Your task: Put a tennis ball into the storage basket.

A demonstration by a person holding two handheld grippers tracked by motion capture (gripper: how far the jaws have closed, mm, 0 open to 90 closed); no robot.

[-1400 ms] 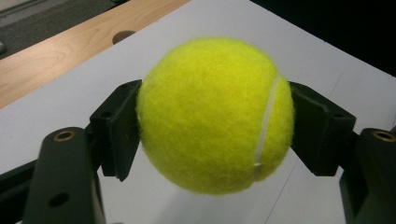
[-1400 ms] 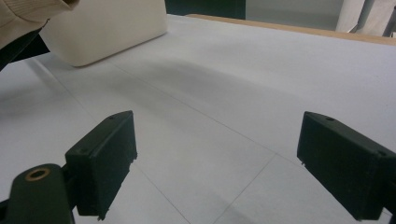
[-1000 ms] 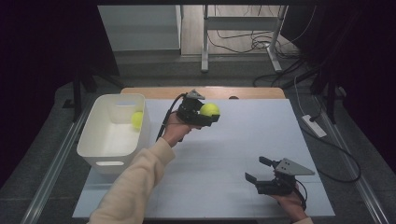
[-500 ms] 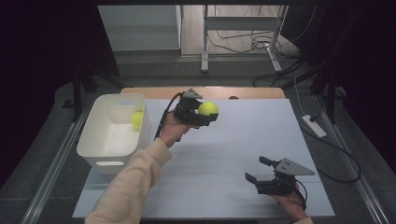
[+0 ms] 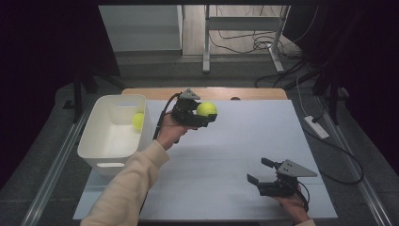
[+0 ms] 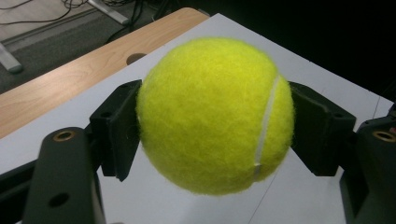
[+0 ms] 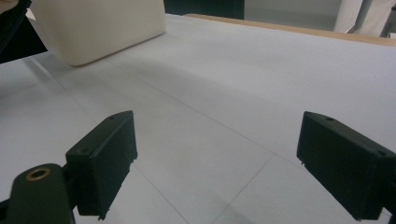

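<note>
**A:** ok so what's on the bench? Big stuff first pls.

**B:** Biggest thing is the table (image 5: 226, 155), pale sheet on top with a wooden strip showing along the far edge. Next, a white tub (image 5: 96, 146) on the left side, with one tennis ball in the tub (image 5: 138, 121) tucked against its far right wall. Then the left gripper (image 5: 207, 113), jaws clamped on either side of a second tennis ball (image 5: 206, 109), held up over the far middle of the table, just right of the tub. Left gripper view is super clear on that: ball (image 6: 215, 116) pinched between both black pads, table visible underneath. Right gripper (image 5: 259, 172) sits low at the near right, jaws spread wide with nothing between them.

**A:** anything moved in the last second?

**B:** Barely. The gripped ball sits in nearly the same spot as a second ago, maybe a hair closer to the tub. Right gripper hasn't budged. My read: the lift is done and the carry over to the tub is only just beginning, so the drop is what's left.

**A:** what can't you see?

**B:** The tub's near right corner is behind the sleeve, and the ball inside is partly cut by the wall. In the right gripper view the tub (image 7: 98, 28) is cropped at the top, so its inside is hidden. How high the held ball is off the sheet, can't really tell.
</note>
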